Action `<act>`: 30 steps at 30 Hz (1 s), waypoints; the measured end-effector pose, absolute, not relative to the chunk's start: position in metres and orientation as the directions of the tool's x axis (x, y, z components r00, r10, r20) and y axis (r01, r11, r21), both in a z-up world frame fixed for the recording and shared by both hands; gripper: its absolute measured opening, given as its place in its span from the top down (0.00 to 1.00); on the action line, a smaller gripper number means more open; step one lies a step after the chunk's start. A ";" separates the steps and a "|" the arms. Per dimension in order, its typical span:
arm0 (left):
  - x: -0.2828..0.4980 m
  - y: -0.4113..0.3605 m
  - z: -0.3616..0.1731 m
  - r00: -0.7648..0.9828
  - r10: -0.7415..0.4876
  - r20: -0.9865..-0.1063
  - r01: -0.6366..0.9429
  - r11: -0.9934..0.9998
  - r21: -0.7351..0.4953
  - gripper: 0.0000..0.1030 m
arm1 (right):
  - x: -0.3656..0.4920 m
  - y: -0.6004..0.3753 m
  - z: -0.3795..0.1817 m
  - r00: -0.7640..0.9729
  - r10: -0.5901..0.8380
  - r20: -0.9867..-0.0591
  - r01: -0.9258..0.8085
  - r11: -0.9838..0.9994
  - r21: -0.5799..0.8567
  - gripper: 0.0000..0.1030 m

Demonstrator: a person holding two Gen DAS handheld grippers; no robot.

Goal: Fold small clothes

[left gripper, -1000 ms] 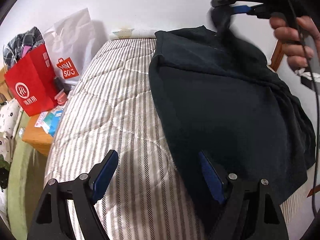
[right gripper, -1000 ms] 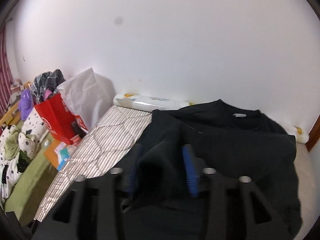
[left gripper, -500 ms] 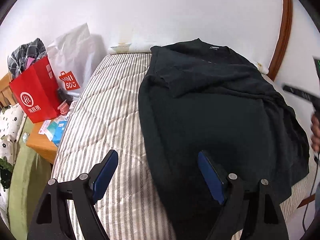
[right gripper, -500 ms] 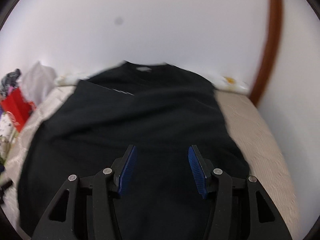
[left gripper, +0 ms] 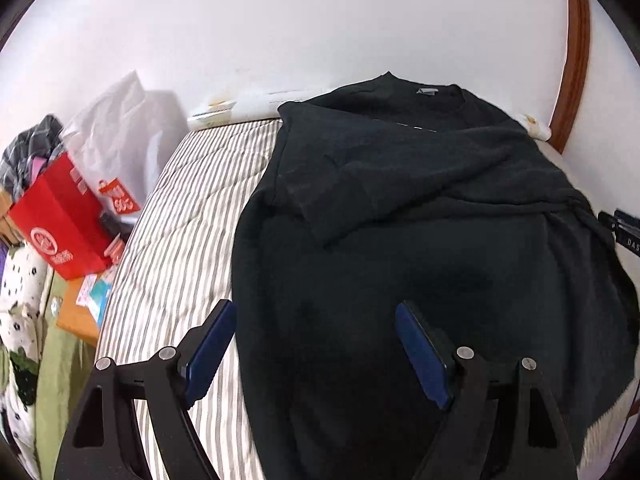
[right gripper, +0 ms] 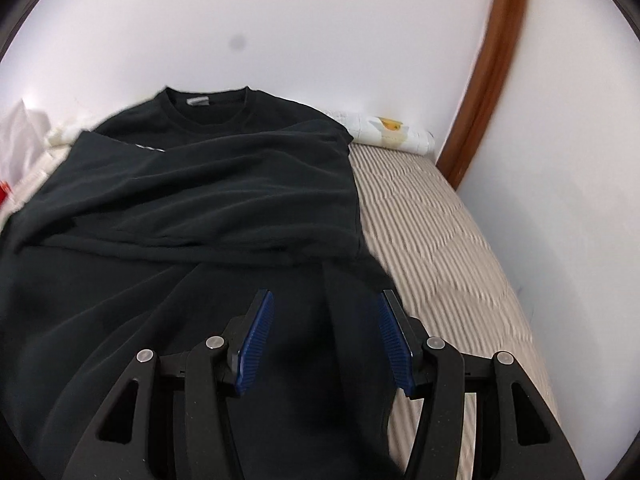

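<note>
The right gripper has its blue pads parted about halfway with nothing pinched between them; the jaws have just been opening, and only slack black cloth lies beneath the gap. The left gripper stands wide, empty too, its left pad over the striped mattress and its right pad over the garment.

The black sweatshirt lies spread on the mattress, collar at twelve o'clock against the wall, with both sleeves laid across the chest.

The step in hand looks like the lengthwise fold, so each gripper should seek a hem corner at about six o'clock. Pinch both layers of the thick knit together; a shallow bite would likely slip. Lift both corners evenly and carry them toward the collar so the crossed sleeves stay tucked. Mind the sweatshirt's right edge, which looks bunched near the mattress's edge in the left wrist view: smooth it first.
</note>
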State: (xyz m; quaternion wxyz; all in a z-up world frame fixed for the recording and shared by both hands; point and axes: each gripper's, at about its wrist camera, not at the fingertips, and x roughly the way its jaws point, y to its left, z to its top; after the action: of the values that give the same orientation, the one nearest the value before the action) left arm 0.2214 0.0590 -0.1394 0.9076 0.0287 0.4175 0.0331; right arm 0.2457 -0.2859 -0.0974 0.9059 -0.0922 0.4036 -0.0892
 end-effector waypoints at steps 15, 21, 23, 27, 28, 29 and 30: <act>0.349 0.094 -0.159 0.638 -0.002 -0.770 -0.052 0.998 -0.046 0.52 | 0.324 -0.309 -0.143 0.634 -0.247 -0.733 0.081 0.964 -0.255 0.56; 0.363 0.099 -0.164 0.653 0.001 -0.757 -0.087 0.993 -0.074 0.90 | 0.318 -0.316 -0.137 0.674 -0.187 -0.714 0.063 0.978 -0.197 0.83; 0.361 0.099 -0.153 0.685 -0.002 -0.729 -0.078 0.994 -0.077 0.91 | 0.308 -0.323 -0.124 0.713 -0.152 -0.685 0.054 0.985 -0.162 0.85; 0.365 0.105 -0.130 0.727 -0.032 -0.686 -0.065 0.991 -0.115 0.91 | 0.302 -0.335 -0.109 0.731 -0.166 -0.662 0.081 0.984 -0.157 0.85; 0.369 0.106 -0.127 0.728 -0.035 -0.684 -0.067 0.990 -0.123 0.91 | 0.304 -0.338 -0.110 0.721 -0.159 -0.675 0.083 0.986 -0.144 0.85; 0.373 0.106 -0.126 0.727 -0.028 -0.686 -0.072 0.991 -0.117 0.91 | 0.305 -0.339 -0.112 0.711 -0.158 -0.685 0.080 0.986 -0.144 0.85; 0.377 0.106 -0.126 0.722 -0.017 -0.692 -0.078 0.991 -0.106 0.91 | 0.305 -0.338 -0.114 0.703 -0.158 -0.693 0.076 0.986 -0.148 0.85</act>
State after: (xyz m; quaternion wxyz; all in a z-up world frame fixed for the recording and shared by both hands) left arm 0.3771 0.1061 -0.1264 0.9257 -0.0637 0.3725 0.0166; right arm 0.3052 -0.3381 -0.1140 0.9213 -0.0543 0.3798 -0.0634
